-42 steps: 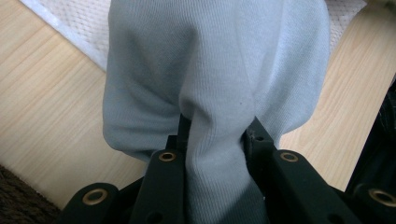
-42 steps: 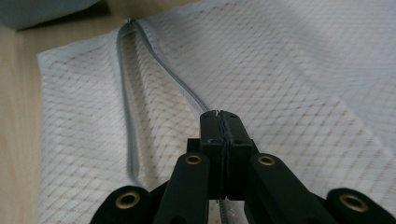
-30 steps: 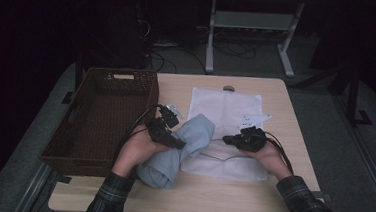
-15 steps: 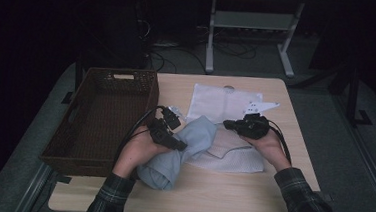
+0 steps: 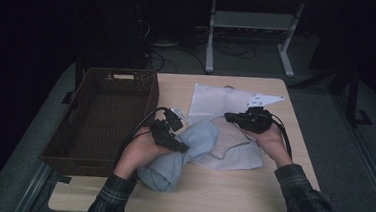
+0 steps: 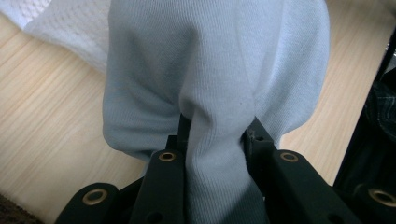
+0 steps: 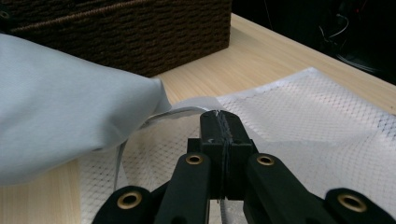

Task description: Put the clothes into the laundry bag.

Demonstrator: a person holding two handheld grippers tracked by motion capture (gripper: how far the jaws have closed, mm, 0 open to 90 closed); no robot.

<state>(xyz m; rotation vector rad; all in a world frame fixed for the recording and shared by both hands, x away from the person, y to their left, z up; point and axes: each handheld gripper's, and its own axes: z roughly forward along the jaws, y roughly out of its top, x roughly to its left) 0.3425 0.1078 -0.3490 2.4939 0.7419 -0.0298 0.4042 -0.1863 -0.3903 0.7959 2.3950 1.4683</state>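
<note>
A pale blue garment (image 5: 200, 137) lies bunched on the table, partly over a white mesh bag (image 5: 235, 154). My left gripper (image 5: 183, 148) is shut on a fold of the garment (image 6: 215, 56); the cloth is pinched between its jaws (image 6: 217, 126). My right gripper (image 5: 228, 117) is shut on the thin edge of the mesh bag (image 7: 303, 107) and holds it raised off the table. The jaws meet tip to tip (image 7: 219, 116), with a strip of the bag's edge between them. The garment (image 7: 60, 112) sits just left of the raised edge.
A dark woven basket (image 5: 58, 147) stands at the table's left, close beside the garment; its wall (image 7: 140, 32) shows behind the cloth. Bare wooden table (image 5: 219, 198) runs along the near edge. Desk legs and cables stand on the floor behind.
My right gripper has risen and drawn back from the near edge, lifting the mesh bag's edge with it. The left gripper and the garment have stayed put.
</note>
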